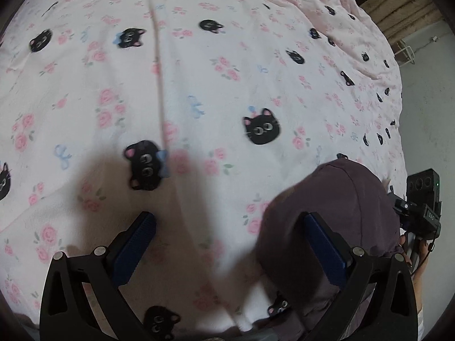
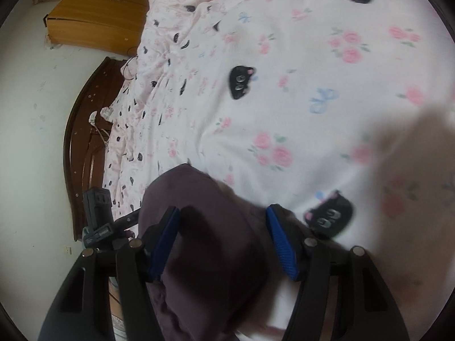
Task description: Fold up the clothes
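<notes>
A dark purple garment (image 1: pixel 335 216) lies bunched near the edge of a bed covered by a pink floral sheet with black cat faces (image 1: pixel 199 85). My left gripper (image 1: pixel 230 221) is open above the sheet, its right finger over the garment's left part. In the right wrist view the garment (image 2: pixel 204 241) lies between and under the fingers of my right gripper (image 2: pixel 221 213), which is open and not closed on it. The other gripper shows at the right edge of the left wrist view (image 1: pixel 423 201) and at the left of the right wrist view (image 2: pixel 99 218).
A dark wooden bed frame (image 2: pixel 85 130) runs along the bed's edge by a white wall (image 2: pixel 28 113). A wooden cabinet (image 2: pixel 96 14) stands beyond the bed. The sheet is rumpled toward the far side (image 2: pixel 176 14).
</notes>
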The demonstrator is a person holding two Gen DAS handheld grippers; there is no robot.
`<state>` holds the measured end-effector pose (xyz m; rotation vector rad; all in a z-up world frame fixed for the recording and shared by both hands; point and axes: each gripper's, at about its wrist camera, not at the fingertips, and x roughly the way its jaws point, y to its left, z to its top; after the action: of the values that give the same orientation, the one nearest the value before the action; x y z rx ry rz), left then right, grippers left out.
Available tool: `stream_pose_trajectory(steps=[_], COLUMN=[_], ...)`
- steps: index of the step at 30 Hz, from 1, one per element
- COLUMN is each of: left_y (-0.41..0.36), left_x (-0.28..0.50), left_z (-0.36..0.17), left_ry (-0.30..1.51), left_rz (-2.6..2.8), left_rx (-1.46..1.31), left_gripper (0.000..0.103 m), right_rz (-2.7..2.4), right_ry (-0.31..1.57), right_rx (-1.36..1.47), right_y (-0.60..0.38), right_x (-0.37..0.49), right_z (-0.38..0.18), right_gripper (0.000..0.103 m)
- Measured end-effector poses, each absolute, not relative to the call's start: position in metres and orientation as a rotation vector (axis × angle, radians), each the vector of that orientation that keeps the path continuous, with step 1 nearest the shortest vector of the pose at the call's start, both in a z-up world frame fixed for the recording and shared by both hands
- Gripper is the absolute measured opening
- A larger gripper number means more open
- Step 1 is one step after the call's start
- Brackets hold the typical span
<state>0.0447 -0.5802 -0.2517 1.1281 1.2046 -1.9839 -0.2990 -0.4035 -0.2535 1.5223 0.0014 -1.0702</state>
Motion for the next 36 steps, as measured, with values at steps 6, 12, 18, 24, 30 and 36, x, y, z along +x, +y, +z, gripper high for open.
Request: stream_pose_trajectory(steps=[6, 12, 18, 24, 30, 36], left_y=[-0.561, -0.568, -0.562, -0.561, -0.574, -0.585], left_x=[0.01, 0.003, -0.012, -0.03, -0.045, -0.032], left_z=[-0.234, -0.225, -0.205, -0.187, -0.206, -0.234], left_ry=[1.066, 1.119, 1.018, 0.832, 0.686, 0.656], left_rz=[-2.076, -2.086, -2.148, -2.198, -2.096, -1.982], left_rx=[1.134, 1.082, 1.066, 1.011, 1.066, 1.094], left_gripper=[0.073, 0.006, 0.004, 0.002, 0.002, 0.002], right_rz=[-1.069, -1.115, -1.178, -1.294, -1.433, -1.536], right_ry=[0.104, 0.106, 0.153, 0.193, 0.279, 0.398], right_rx=[1.489, 1.389, 1.271, 1.143, 1.094, 1.143], right_y=[-0.42, -0.412, -0.402, -0.393, -0.402, -0.414], right_x=[-0.279, -0.282, -0.283, -0.282, -0.275, -0.274], right_z=[-0.25, -0.22, -0.186, -0.169, -0.174, -0.204], right_gripper=[0.015, 0.009, 0.008, 0.006, 0.006, 0.022])
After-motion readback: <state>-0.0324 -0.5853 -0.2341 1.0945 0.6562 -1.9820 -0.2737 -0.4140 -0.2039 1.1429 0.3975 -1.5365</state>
